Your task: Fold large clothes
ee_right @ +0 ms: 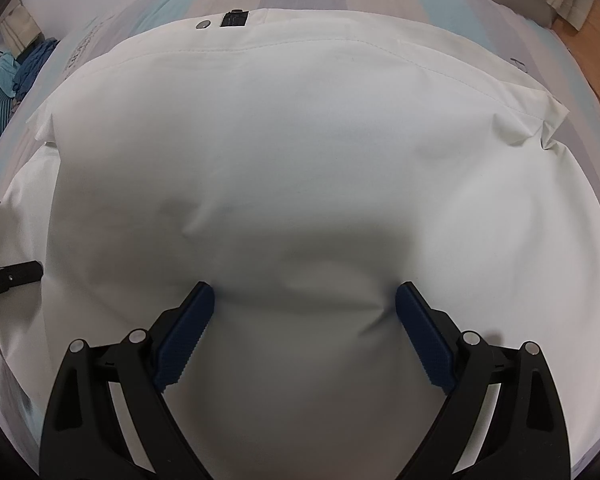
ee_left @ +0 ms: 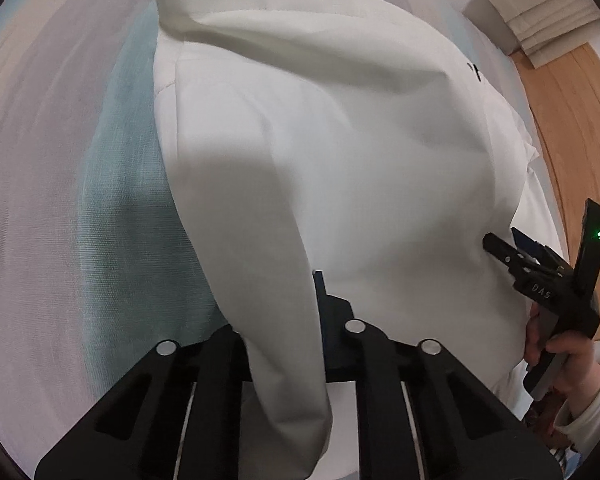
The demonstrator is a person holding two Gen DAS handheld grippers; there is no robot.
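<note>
A large white garment lies spread on a bed and fills most of both views. My left gripper is shut on a fold of it, and the cloth rises in a band between the jaws and hides one finger. In the right wrist view the garment lies flat, with a snap and a dark label at its far edge. My right gripper stands open, its blue pads resting wide apart on the cloth, which creases slightly between them. The left wrist view shows the right gripper at the garment's right side, held by a hand.
Under the garment is a bedsheet with pastel stripes. A wooden floor runs along the bed's right side, with beige pleated fabric beyond. Blue and teal clothes are piled off the bed's far left.
</note>
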